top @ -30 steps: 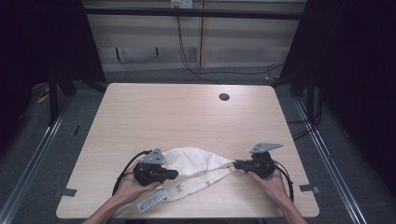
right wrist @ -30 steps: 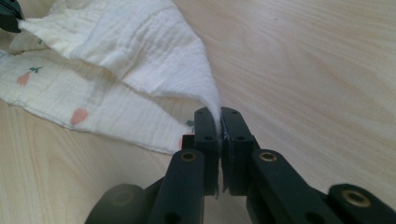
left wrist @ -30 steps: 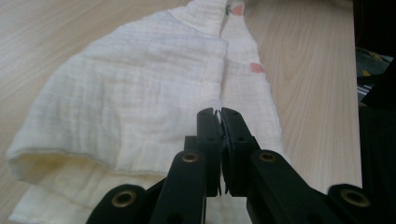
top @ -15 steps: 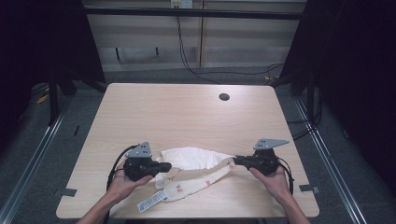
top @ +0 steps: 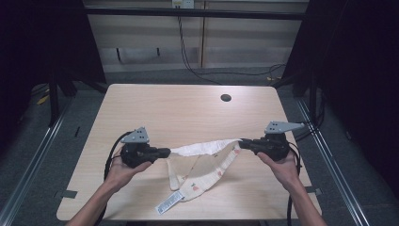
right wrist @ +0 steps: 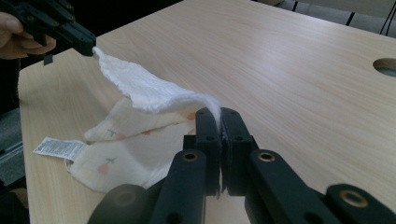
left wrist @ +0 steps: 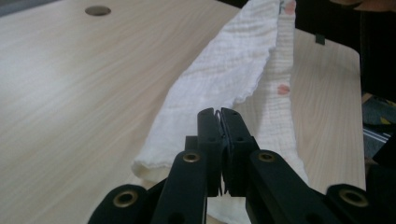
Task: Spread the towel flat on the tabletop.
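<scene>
Pale wooden table (top: pixel 155 108) carries, at its near edge, the left gripper (top: pixel 164 152) clamped on one end of a white muslin cloth (top: pixel 202 162), its printed body and care label (top: pixel 168 203) sagging, the right gripper (top: pixel 243 141) pinching the other end.

I'm viewing the table (top: pixel 141 108) from above; both gripper cameras are looking low along their jaws, sharing the cloth (left wrist: pixel 224 79).

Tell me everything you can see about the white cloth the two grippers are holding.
The cloth is off-white crinkled gauze with small pink-red prints and a white printed label at its near end. Its upper edge stretches between the left gripper and right gripper, each shut on an end. The rest droops in a loop, seemingly onto the wooden table near the front edge.
</scene>
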The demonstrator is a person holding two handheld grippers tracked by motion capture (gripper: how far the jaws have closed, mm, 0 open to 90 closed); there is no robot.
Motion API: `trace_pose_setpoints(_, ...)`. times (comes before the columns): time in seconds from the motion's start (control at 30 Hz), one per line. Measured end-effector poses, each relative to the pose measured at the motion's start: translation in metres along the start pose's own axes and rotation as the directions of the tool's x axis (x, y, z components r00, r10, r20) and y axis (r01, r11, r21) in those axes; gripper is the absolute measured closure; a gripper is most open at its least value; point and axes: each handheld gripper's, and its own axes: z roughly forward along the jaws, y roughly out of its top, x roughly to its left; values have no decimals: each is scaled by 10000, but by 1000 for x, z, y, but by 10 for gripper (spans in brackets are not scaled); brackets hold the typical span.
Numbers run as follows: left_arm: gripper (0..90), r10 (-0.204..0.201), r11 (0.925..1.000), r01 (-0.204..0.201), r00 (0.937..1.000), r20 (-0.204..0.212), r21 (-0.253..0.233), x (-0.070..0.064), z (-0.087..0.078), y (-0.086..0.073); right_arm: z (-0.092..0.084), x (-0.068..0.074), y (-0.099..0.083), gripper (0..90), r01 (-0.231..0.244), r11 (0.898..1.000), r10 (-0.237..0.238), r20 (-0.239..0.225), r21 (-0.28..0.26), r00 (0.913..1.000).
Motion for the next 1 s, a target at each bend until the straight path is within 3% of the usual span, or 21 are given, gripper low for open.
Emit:
trace_pose_setpoints(0.13,879,32,9993,-43,9996,-292,-382,2,-5,9,-2,-4,8,876,7,9995,-5,66,-314,10000)
trace_pose_setpoints(0.23,880,-143,9963,125,9997,-210,-853,2,-8,12,-2,-8,12,876,-85,9977,87,23,-673,10000)
trace_pose_setpoints(0.3,880,-64,9951,42,9997,-224,-985,1,-11,16,-4,-10,16,877,0,9980,8,138,-626,9999)
trace_pose_setpoints(0.47,880,144,9930,-162,9998,-165,-1169,-3,-19,19,-16,-10,20,877,-61,9938,67,47,-1107,10000)
trace_pose_setpoints(0.5,880,189,9922,-211,9996,-188,-1232,-4,-23,22,-23,-7,21,877,-15,9909,28,92,-1343,10000)
trace_pose_setpoints(0.77,881,527,9804,-564,9983,-245,-1888,-12,-47,36,-36,1,28,877,222,9879,-205,130,-1537,9997)
trace_pose_setpoints(0.87,881,659,9731,-702,9975,-267,-2193,-17,-56,41,-40,10,37,877,451,9833,-445,71,-1764,9990)
trace_pose_setpoints(1.0,881,766,9698,-827,9964,-353,-2296,-22,-63,45,-44,19,44,877,693,9769,-653,263,-2022,9975)
